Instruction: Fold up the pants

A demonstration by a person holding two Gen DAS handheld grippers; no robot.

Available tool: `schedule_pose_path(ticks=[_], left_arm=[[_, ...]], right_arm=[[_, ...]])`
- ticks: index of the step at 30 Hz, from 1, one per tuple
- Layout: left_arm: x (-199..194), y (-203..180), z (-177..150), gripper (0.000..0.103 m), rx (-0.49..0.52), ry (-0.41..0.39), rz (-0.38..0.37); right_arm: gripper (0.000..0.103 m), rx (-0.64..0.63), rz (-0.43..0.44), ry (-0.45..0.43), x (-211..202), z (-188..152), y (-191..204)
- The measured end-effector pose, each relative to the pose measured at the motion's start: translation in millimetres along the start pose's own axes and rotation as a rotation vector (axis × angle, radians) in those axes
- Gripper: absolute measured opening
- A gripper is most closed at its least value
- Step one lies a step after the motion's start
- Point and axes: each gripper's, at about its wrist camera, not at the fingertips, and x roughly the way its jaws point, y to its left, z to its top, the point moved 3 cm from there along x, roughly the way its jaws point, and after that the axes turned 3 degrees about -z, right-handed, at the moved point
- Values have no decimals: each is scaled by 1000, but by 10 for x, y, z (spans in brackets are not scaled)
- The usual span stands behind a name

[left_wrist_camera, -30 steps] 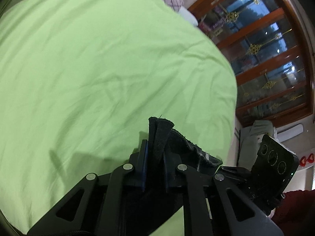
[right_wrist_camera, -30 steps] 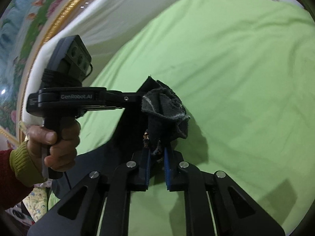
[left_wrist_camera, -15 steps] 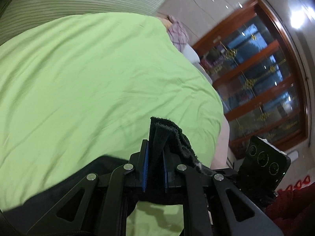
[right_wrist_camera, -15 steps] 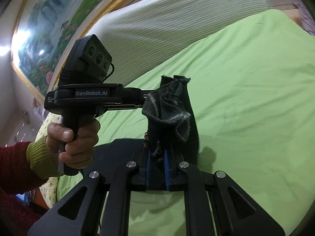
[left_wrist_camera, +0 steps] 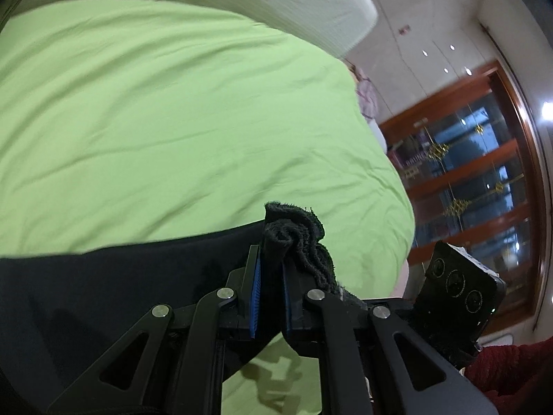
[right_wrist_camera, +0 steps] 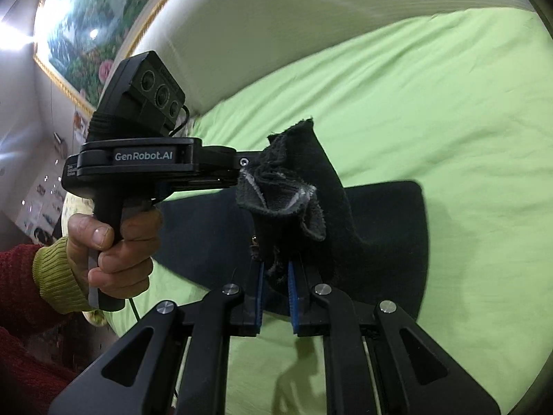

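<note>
Black pants (right_wrist_camera: 376, 228), bunched frayed edge pinched in both tools, draped on green bedsheet (right_wrist_camera: 432, 103)

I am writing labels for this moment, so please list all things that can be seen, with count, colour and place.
pants: one, black, partly spread on the sheet, one end bunched up in both claws
sheet: one, light green, covers the bed
headboard: one, white, padded, behind the bed
painting: one, gold frame, on the wall
cabinet: one, red-brown wood with glass, beside the bed
left claw: black, blue pads, shut on pants
right claw: black, blue pads, shut on pants
left hand: red sleeve, holds the left handle
</note>
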Motion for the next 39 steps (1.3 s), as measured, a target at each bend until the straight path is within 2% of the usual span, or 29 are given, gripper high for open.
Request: schedule_pose_path(ticks=[5,11,13,16,18,21,29,35,38,39], left_arm=[[50,315,-134,8,-70,-2,39],[8,529,-295,8,-141,-13,56],[22,596,-331,8,-167,-15,61],[21,650,-387,9,-194,-19,70],[-22,682,-431,10,-215,-36,75],[-114,734,-470,12,-250,-71,79],[-432,827,-630,16,-340,-169,72],[-690,938,-785,25,-412,-229,83],[-858,995,-887,37,-450,-260,104],[-921,1019,-937,47,-473,-272,115]], right_arm=[[13,-4,-21,78,248,-54,-16],[16,9,-33,140,474,49,65],[19,16,-41,164,576,142,112],[24,15,-46,210,678,85,109],[34,10,-36,224,723,90,148],[42,-11,-22,244,774,90,213],[46,-53,9,273,873,108,369],[46,-89,44,275,886,158,553],[46,-110,53,268,885,203,653],[46,-115,55,268,876,209,643]])
